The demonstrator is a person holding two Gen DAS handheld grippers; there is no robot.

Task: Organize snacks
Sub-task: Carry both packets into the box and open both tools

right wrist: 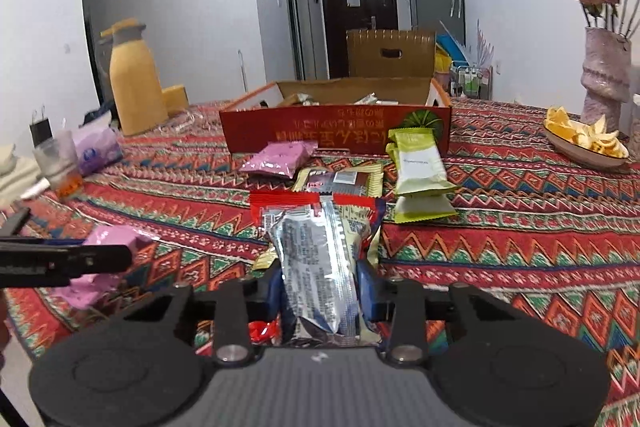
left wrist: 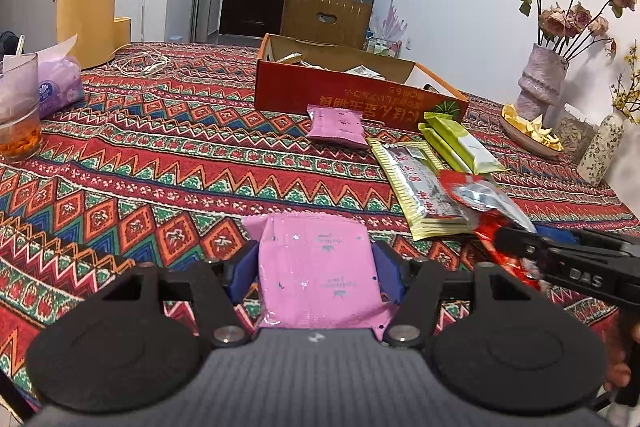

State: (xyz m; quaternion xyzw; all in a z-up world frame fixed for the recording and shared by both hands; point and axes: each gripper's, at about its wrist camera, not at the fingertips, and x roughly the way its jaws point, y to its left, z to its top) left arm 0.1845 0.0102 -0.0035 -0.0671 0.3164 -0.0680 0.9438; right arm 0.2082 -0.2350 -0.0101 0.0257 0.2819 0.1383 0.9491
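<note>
Two grippers each hold a snack above the desk (left wrist: 160, 147). Left gripper (left wrist: 316, 267) fingers pinch a pink packet (left wrist: 320, 267); right gripper (right wrist: 320, 291) fingers pinch a red-and-silver packet (right wrist: 316, 259).

Two pink packets (left wrist: 318, 275) (left wrist: 338, 123); two green bars (right wrist: 420, 163) (right wrist: 424, 209); one gold packet (left wrist: 416, 183); one red packet (right wrist: 320, 255); one box (left wrist: 348, 99).

Both wrist cameras sit low over the table's (left wrist: 168, 163) near edge, facing its far edge. Shared field: the red box (left wrist: 340, 99) (right wrist: 320, 131), loose snack packets, dark door (right wrist: 358, 15).
</note>
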